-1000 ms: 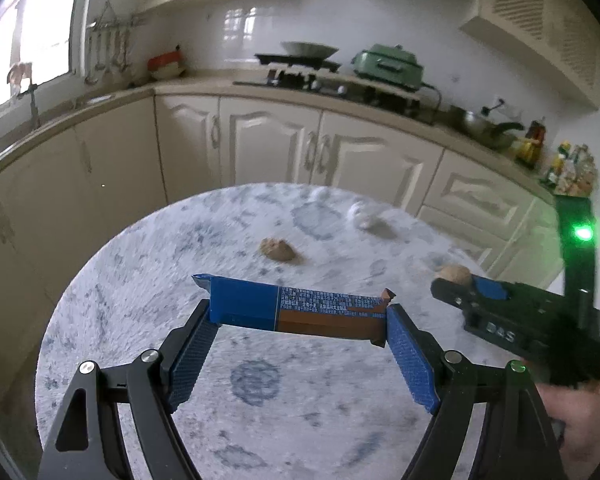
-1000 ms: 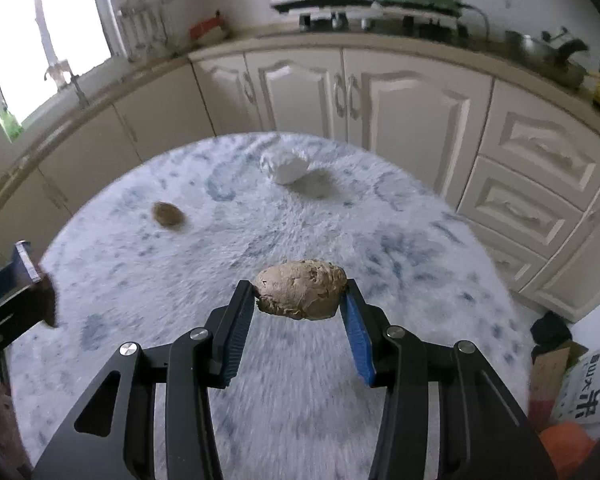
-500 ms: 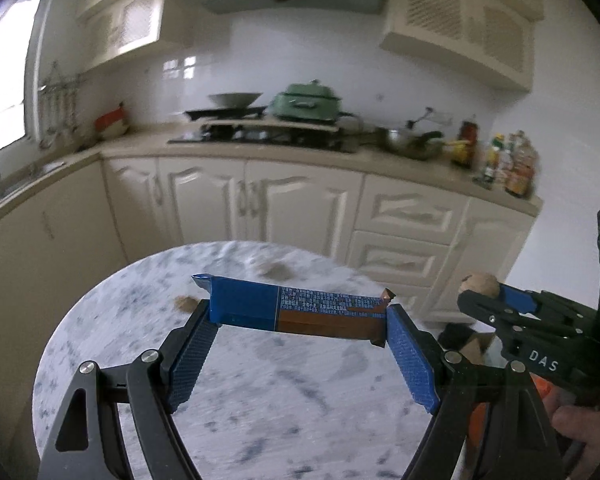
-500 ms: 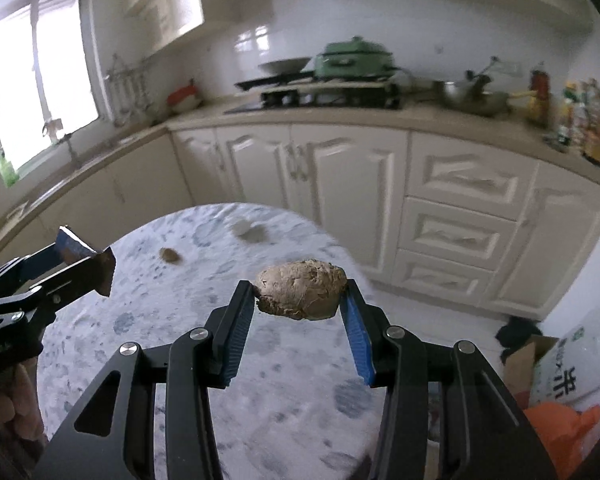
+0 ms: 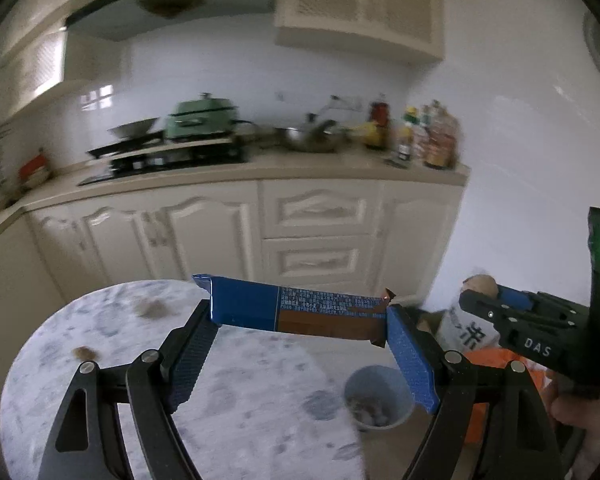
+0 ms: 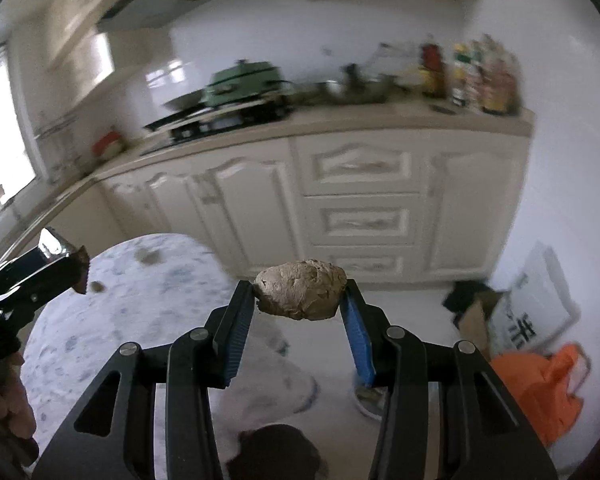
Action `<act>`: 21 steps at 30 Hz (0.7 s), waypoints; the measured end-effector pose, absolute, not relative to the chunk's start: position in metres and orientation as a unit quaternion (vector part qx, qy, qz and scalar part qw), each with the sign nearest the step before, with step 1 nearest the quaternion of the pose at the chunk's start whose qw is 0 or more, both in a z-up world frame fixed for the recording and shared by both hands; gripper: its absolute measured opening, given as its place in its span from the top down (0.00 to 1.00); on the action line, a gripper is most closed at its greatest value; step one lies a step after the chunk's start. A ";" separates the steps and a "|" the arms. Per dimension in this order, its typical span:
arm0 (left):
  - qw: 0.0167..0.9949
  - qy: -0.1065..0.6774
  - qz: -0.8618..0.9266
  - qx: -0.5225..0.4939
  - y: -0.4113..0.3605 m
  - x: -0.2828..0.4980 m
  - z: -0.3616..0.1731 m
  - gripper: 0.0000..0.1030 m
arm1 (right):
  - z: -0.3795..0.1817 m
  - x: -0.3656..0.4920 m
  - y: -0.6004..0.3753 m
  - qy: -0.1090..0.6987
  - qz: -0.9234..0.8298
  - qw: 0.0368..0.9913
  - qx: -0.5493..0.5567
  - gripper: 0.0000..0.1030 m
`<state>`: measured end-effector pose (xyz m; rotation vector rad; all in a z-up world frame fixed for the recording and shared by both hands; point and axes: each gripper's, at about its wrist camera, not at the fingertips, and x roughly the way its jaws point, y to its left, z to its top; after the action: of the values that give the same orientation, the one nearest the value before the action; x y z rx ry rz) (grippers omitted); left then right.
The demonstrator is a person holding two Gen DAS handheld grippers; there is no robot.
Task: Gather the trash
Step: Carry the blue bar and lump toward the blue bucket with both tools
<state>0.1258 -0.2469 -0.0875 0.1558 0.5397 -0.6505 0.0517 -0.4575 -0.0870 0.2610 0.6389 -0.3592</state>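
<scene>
My left gripper is shut on a blue and brown snack bar wrapper, gripped end to end between the blue pads. In the right wrist view my right gripper is shut on a crumpled brown paper ball. Both hang over the right edge of the round marble table. On the floor just past that edge stands a small grey trash bin with scraps inside. The right gripper also shows at the right of the left wrist view. Two brown scraps lie on the table's far left.
Cream kitchen cabinets run behind the table, with a stove, a green pot and bottles on the counter. An orange bag, a white printed sack and a cardboard box lie on the floor by the wall.
Both grippers have swung right and upward, from over the table's middle to its right edge, each keeping its load. The trash bin and floor clutter have come into view.
</scene>
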 end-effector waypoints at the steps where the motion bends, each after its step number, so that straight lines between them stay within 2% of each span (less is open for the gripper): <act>1: 0.905 0.264 -0.323 0.078 -0.256 0.131 -0.089 0.23 | -0.090 0.047 -0.469 0.314 -0.187 0.921 0.133 0.56; 11: 0.863 0.305 -0.386 0.113 -0.365 0.186 -0.116 0.23 | -0.122 0.024 -0.550 0.333 -0.253 0.891 0.174 0.56; 21: 0.815 0.385 -0.405 0.152 -0.494 0.261 -0.177 0.23 | -0.180 0.037 -0.608 0.371 -0.261 0.863 0.224 0.56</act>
<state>0.2609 -0.4943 -0.1770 0.3242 0.8208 -0.8646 0.0367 -0.6081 -0.1801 0.4692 0.7772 -0.5482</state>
